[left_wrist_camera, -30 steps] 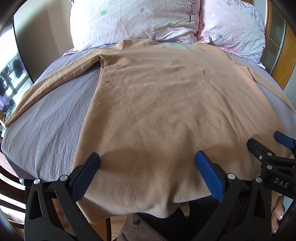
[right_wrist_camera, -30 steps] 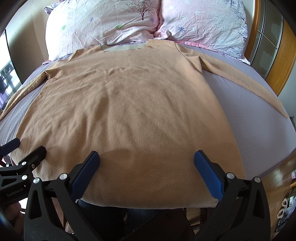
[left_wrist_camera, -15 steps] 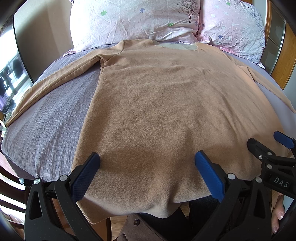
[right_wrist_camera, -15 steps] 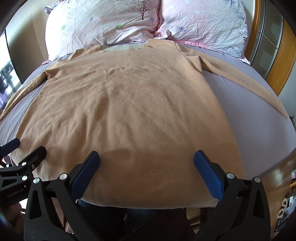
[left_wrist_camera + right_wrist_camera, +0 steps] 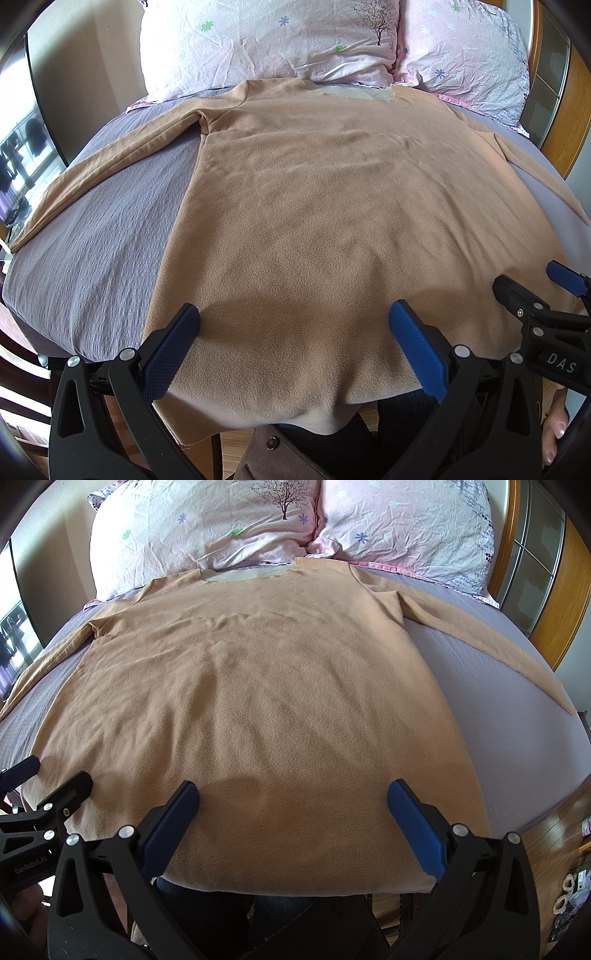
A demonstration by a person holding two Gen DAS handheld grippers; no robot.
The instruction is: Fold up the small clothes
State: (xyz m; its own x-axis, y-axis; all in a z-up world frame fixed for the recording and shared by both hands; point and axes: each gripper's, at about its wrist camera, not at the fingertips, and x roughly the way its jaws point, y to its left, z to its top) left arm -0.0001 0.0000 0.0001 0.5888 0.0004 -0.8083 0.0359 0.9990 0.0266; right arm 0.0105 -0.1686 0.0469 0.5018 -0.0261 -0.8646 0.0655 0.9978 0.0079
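A tan long-sleeved fleece top (image 5: 325, 206) lies flat on the bed, neck toward the pillows, both sleeves spread out; it also shows in the right wrist view (image 5: 258, 686). Its hem hangs over the near bed edge. My left gripper (image 5: 293, 332) is open and empty, above the hem's left part. My right gripper (image 5: 291, 808) is open and empty, above the hem's right part. Each gripper shows at the edge of the other's view: the right one (image 5: 532, 288), the left one (image 5: 48, 775).
The bed has a grey-purple sheet (image 5: 92, 243). Two floral pillows (image 5: 266, 40) lie at the head. A wooden headboard (image 5: 565, 590) stands at the right. Wooden floor (image 5: 554, 834) shows past the bed's near right corner.
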